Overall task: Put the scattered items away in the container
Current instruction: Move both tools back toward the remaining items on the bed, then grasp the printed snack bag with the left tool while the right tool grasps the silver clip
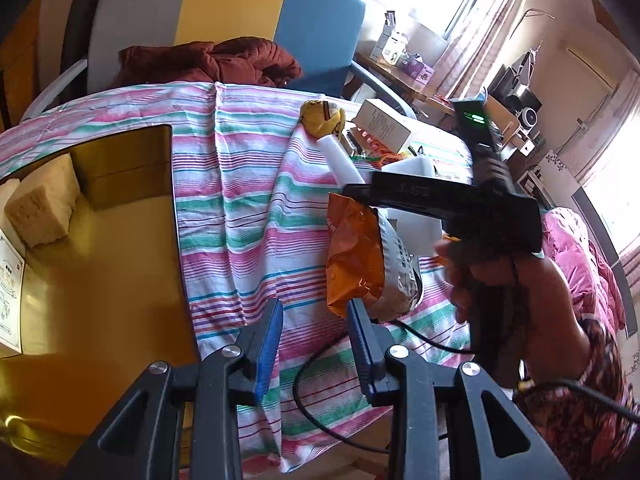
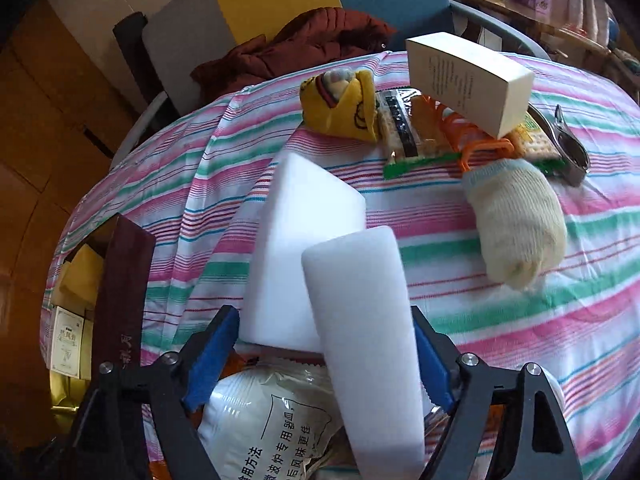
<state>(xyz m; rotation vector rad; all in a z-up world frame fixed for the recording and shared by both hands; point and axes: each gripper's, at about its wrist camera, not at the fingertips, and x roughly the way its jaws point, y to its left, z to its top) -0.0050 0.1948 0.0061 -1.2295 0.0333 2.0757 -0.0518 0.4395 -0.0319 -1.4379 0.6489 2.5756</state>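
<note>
Foam block (image 2: pixel 368 340), white, leaning between the spread blue pads of the right gripper (image 2: pixel 323 316); not clamped, left pad well clear. Below it, a snack bag (image 2: pixel 272 420); just beyond, a second foam block (image 2: pixel 304 240) on the striped cloth (image 2: pixel 520 320). Left gripper (image 1: pixel 315 308) empty, jaws partly open over the cloth. Gold container (image 1: pixel 120 280) just beside it, at the left, holding a beige sponge (image 1: pixel 44 204). Farther back: cream knit glove (image 2: pixel 516 224), cracker packet (image 2: pixel 404 128), yellow sock (image 2: pixel 344 108), white carton (image 2: pixel 468 80).
</note>
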